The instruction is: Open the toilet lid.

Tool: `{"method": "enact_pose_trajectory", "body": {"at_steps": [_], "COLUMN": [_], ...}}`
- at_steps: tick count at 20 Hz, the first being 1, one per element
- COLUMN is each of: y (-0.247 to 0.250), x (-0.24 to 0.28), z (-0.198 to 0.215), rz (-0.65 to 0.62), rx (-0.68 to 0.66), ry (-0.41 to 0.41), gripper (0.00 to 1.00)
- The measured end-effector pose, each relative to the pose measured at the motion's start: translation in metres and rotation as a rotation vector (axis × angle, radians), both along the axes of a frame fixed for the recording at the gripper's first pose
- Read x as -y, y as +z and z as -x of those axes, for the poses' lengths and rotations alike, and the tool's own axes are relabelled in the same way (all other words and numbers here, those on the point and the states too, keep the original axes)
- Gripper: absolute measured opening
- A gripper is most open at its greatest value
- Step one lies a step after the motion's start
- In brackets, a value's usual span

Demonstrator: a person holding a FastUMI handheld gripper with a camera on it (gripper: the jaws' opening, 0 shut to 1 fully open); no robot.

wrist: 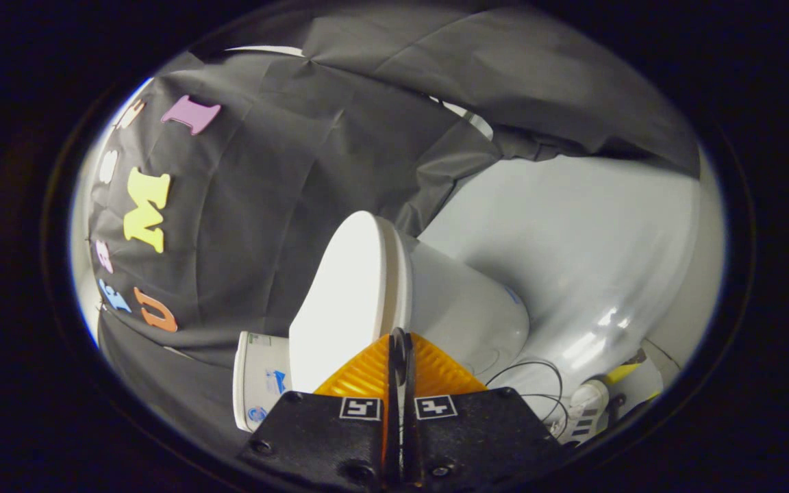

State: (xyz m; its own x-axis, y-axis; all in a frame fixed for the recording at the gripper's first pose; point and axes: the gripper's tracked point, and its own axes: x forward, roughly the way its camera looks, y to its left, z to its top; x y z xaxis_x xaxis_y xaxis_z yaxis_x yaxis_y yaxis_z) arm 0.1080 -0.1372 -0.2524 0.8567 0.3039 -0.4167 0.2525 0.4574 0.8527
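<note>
1. Gripper view: gripper (400,337) with fingers pressed together, nothing held between them.
2. Toilet lid (340,301) just beyond the fingertips, flat down on the toilet (466,308).
3. White bucket (257,387) beside the toilet; cables (538,383) opposite.

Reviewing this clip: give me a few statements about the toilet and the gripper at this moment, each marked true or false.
1. The gripper has its fingers closed together. True.
2. The toilet lid is clamped between the fingers. False: the fingertips sit just at the lid's edge with nothing between them.
3. The lid lies down on the toilet bowl. True.
4. A white container stands beside the toilet. True.
5. A hand is lifting the lid. False: nothing holds the lid.
</note>
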Motion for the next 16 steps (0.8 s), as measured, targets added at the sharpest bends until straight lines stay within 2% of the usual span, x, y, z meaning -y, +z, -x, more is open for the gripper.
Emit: {"method": "enact_pose_trajectory", "body": {"at_steps": [16], "y": [0.068], "x": [-0.007], "z": [0.003], "rz": [-0.033], "rx": [0.138], "ry": [0.015], "gripper": [0.04]}}
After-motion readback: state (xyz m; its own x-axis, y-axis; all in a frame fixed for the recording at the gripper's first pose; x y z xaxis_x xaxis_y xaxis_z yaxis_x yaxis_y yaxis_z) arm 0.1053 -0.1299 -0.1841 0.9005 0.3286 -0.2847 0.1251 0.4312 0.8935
